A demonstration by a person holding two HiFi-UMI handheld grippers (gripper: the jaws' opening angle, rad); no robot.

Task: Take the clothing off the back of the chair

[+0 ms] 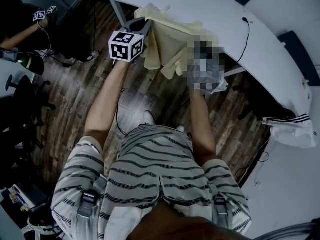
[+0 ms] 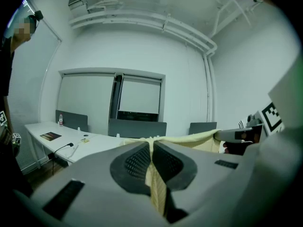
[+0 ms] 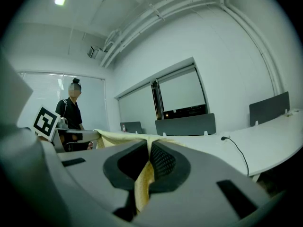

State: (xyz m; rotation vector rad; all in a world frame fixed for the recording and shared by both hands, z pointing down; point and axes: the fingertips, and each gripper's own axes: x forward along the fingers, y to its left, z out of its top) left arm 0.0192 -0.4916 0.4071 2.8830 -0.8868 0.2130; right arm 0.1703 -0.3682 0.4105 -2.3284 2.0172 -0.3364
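A pale yellow garment (image 1: 165, 44) hangs stretched between my two grippers, above the wooden floor beside the white desk. My left gripper (image 1: 145, 29), with its marker cube (image 1: 126, 45), is shut on one edge. In the left gripper view the cloth (image 2: 158, 193) is pinched between the dark pads of the left gripper (image 2: 152, 148) and runs right to the other gripper (image 2: 244, 135). My right gripper (image 3: 147, 155) is shut on the other edge of the cloth (image 3: 142, 186); in the head view a blurred patch mostly covers it. No chair back shows beneath the garment.
A curved white desk (image 1: 210, 9) with a cable (image 1: 245, 34) lies just beyond the garment. Black office chairs (image 1: 22, 101) stand at the left. Another person (image 3: 71, 112) stands nearby. A white striped cloth (image 1: 292, 126) lies at the right. Grey dividers (image 2: 137, 126) sit on the desks.
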